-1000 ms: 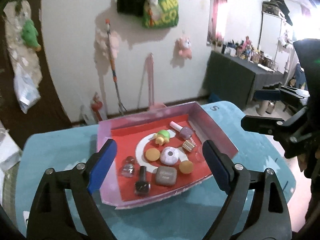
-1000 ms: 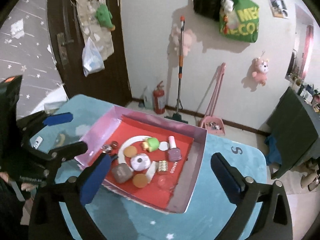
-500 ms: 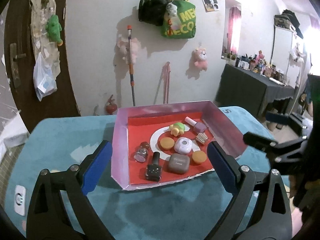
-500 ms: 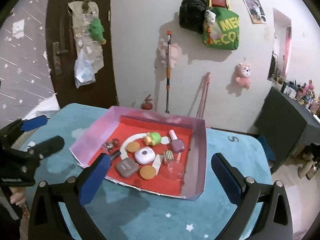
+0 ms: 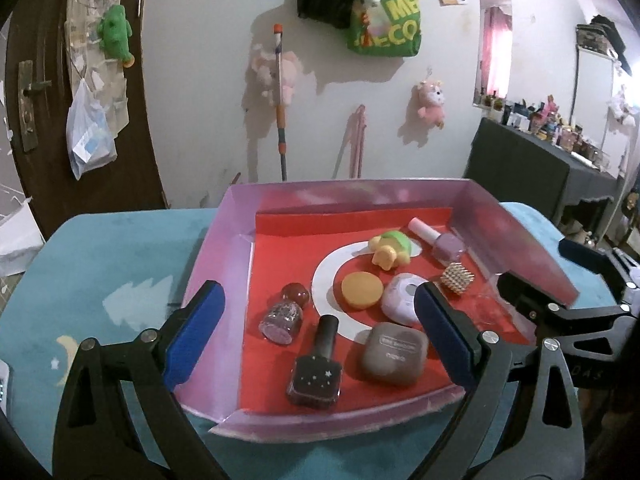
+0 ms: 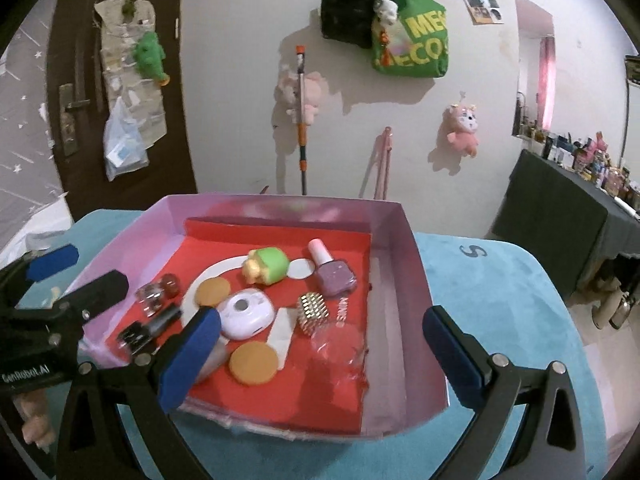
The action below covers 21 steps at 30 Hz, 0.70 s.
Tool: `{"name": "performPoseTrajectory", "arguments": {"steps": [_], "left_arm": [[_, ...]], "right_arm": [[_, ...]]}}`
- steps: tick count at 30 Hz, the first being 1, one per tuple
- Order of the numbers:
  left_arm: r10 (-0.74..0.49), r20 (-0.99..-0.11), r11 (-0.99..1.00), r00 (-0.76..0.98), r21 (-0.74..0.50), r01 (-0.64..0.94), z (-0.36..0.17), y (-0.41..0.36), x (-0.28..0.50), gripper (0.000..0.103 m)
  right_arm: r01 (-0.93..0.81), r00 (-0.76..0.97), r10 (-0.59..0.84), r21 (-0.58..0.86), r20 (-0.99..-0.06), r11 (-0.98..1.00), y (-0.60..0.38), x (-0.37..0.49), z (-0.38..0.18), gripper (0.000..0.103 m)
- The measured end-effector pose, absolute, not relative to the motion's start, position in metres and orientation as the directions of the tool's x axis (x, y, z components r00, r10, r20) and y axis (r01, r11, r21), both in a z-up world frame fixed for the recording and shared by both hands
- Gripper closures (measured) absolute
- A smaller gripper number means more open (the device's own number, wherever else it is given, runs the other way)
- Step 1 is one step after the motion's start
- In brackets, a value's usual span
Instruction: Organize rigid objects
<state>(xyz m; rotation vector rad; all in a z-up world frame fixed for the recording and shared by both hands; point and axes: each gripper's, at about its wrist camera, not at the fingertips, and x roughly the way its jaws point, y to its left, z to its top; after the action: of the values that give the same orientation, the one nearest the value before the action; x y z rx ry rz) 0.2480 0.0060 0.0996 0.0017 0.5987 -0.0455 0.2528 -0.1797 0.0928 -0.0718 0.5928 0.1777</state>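
Small rigid cosmetics and toys lie in a shallow pink cardboard tray with red floor: dark square nail-polish bottle at six o'clock, green-and-yellow turtle toy at twelve. Left gripper and right gripper gape wide, empty, above the teal tabletop.

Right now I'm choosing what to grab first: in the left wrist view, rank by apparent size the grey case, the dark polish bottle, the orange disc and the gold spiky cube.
1. Grey case
2. Dark polish bottle, similar, so unsure
3. Orange disc
4. Gold spiky cube, farthest away
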Motion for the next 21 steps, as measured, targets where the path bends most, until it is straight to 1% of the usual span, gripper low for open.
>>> {"name": "performPoseTrajectory", "arguments": {"steps": [3, 8, 13, 18, 21], "left_arm": [[-0.031, -0.572, 0.999, 0.82, -0.004, 0.035, 0.089, 0.007, 0.252, 0.006], [0.0, -0.565, 0.999, 0.825, 0.03, 0.021, 0.081, 0.003, 0.252, 0.006], [0.002, -0.562, 0.998, 0.827, 0.055, 0.035, 0.077, -0.004, 0.252, 0.006], [0.012, -0.565, 0.999, 0.825, 0.05, 0.02, 0.075, -0.002, 0.254, 0.006], [0.02, -0.57, 0.999, 0.821, 0.046, 0.007, 0.074, 0.0, 0.255, 0.006]], "right_arm": [[-0.183, 0.834, 0.118, -0.069, -0.538, 0.981, -0.177, 0.255, 0.087, 0.0], [-0.19, 0.826, 0.139, -0.039, -0.546, 0.981, -0.182, 0.261, 0.079, 0.0], [-0.181, 0.813, 0.148, -0.002, -0.563, 0.984, -0.186, 0.266, 0.072, 0.0], [-0.183, 0.816, 0.119, -0.058, -0.566, 0.981, -0.177, 0.265, 0.068, 0.0], [-0.177, 0.819, 0.122, -0.044, -0.561, 0.983, -0.18, 0.264, 0.068, 0.0]]}}
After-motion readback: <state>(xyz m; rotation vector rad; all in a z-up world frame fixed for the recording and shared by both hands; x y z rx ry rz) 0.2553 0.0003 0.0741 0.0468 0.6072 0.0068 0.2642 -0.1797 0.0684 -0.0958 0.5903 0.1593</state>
